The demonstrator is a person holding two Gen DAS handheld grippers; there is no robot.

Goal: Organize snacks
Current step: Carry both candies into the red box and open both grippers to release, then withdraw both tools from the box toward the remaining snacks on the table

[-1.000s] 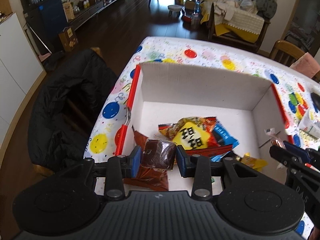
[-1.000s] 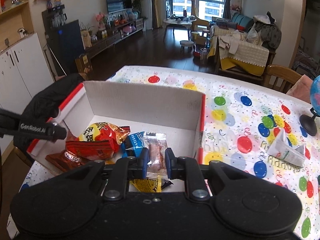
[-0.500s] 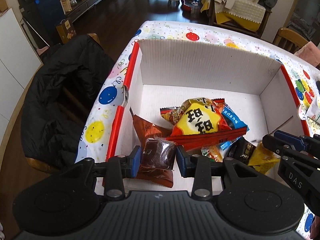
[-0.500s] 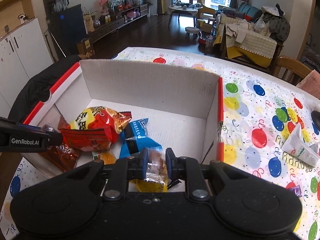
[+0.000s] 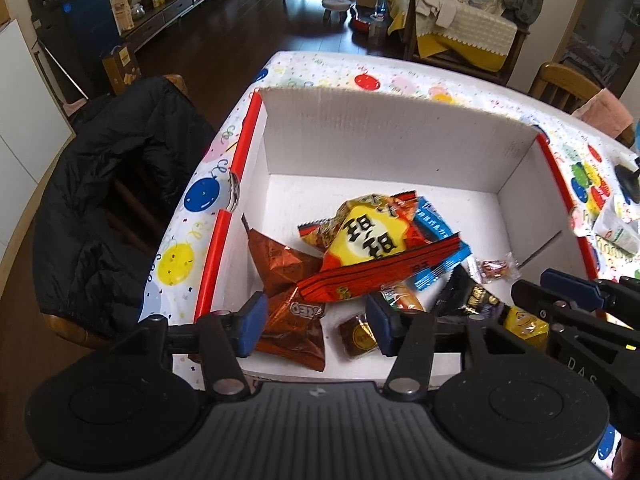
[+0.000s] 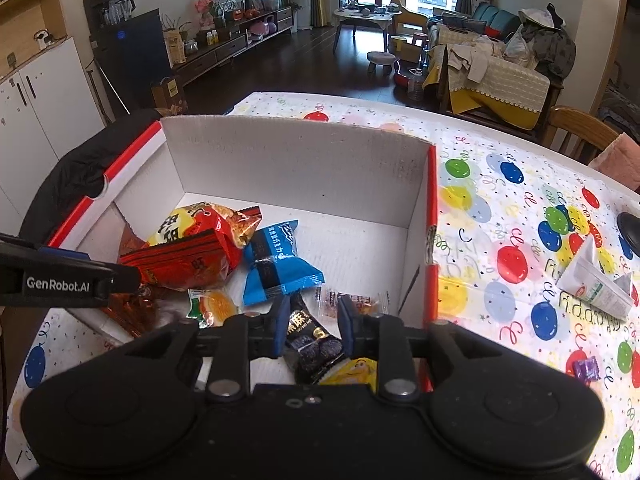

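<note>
- The white cardboard box with red rims fills the middle of both views and stands on the worktop, which is covered by a balloon-print cloth.
- The left hand-held gripper hangs over the box's near edge at lower centre of the left wrist view. Its jaws are opening and its blue pads press on nothing.
- A small brown square snack lies flat on the box floor between those pads, touching neither.
- A brown foil packet lies just left of it, with its long axis running from the lower centre up toward the left wall.
- In the middle of the box, a yellow-and-red bag lies with its long axis slanting from lower left to upper right. A red packet lies across its lower edge.
- A blue packet beside them has its long axis running up and down the right wrist view, tilted slightly left at the top.
- The right hand-held gripper sits at lower centre of its own view. Its jaws are opening and grip nothing.
- A clear-wrapped sweet lies on the box floor just beyond its pads, long axis across the frame.
- A black packet lies under the gap, with a yellow wrapper below it.
- A folded white carton lies on the cloth at right, well apart from the box.
- A small purple sweet lies at lower right.
</note>
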